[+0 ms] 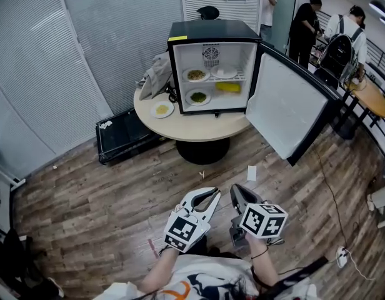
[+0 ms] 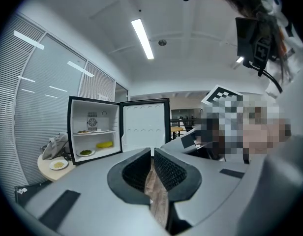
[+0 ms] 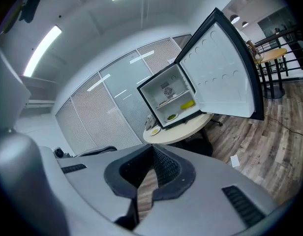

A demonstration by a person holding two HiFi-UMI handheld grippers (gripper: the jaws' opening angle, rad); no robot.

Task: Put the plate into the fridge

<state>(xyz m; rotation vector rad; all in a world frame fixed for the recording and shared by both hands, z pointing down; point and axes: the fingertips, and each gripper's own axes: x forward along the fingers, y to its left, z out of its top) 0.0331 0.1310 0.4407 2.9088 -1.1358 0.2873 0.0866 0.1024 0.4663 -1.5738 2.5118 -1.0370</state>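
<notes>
Risk check: plate out on surface, both hand-held grippers closed on nothing

Left hand-held gripper point(image 1: 214, 194) and right hand-held gripper point(image 1: 237, 192) sit close to your body, well apart from the surface point(image 1: 199, 129). Jaws are together on both, with nothing between them.

One plate point(image 1: 162, 109) with yellow food lies flat on the surface just left of the fridge point(image 1: 211, 30). The door point(image 1: 286, 105) is wide open. Three inner plates point(image 1: 195, 75) are in the fridge: two on the shelf point(image 1: 239, 78), one below beside a yellow item point(image 1: 228, 87).

This fits either the outside plate being the one to go in, or the task's plate being one of those inside. Can't settle which.

Failure points, my read:
- Plate is low and flat. A rim pinch can slip or tilt, and the food slides off.
- Bag point(image 1: 156, 74) sits right behind it, so your jaws could snag it.
- Fridge is crowded. There's little free room, so you could knock an inner plate.
- Door juts out on your right. A swing of the right hand-held gripper could hit it.
- Cable point(image 1: 330, 192) on the floor point(image 1: 117, 205) at right is a trip hazard.
</notes>
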